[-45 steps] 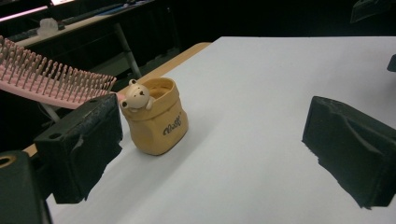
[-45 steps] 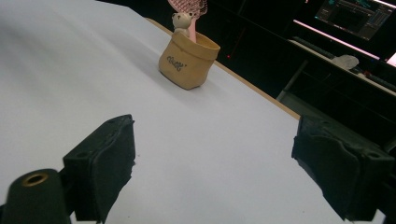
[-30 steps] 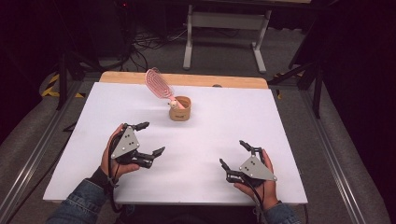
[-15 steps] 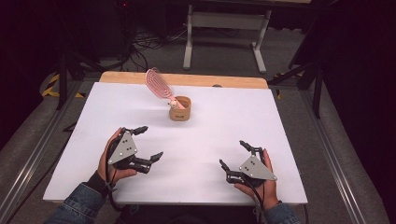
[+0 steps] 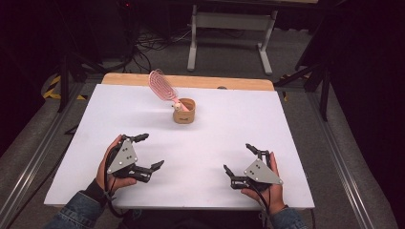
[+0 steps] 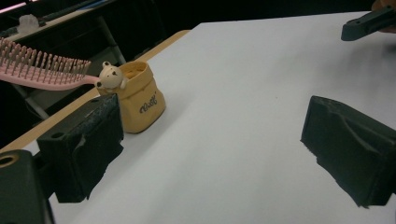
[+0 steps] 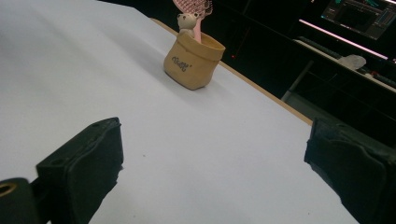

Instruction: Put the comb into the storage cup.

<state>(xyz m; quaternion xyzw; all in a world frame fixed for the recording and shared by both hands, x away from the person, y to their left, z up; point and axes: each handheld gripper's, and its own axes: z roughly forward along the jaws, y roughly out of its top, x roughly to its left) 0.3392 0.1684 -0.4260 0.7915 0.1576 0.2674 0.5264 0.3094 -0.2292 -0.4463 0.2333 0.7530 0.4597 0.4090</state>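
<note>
Because the pink plastic hairbrush (image 5: 164, 87) leans handle-down in the small tan pouch-shaped cup (image 5: 184, 110), both hand-held grippers, left (image 5: 144, 152) and right (image 5: 240, 159), rest spread and empty on the white table (image 5: 229, 119), the right's jaws having just widened.

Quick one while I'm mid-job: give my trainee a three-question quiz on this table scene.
1. True or false: the pink plastic hairbrush lies flat on the white table.
2. What holds the hairbrush's handle? A) the tan sack-shaped ceramic pot B) the left tongs C) the right tongs
3. Fill in: both tongs stand ____, with nothing between the jaws.

Key: 1 false, it leans out of the pot. 2 A. 3 open.
</note>
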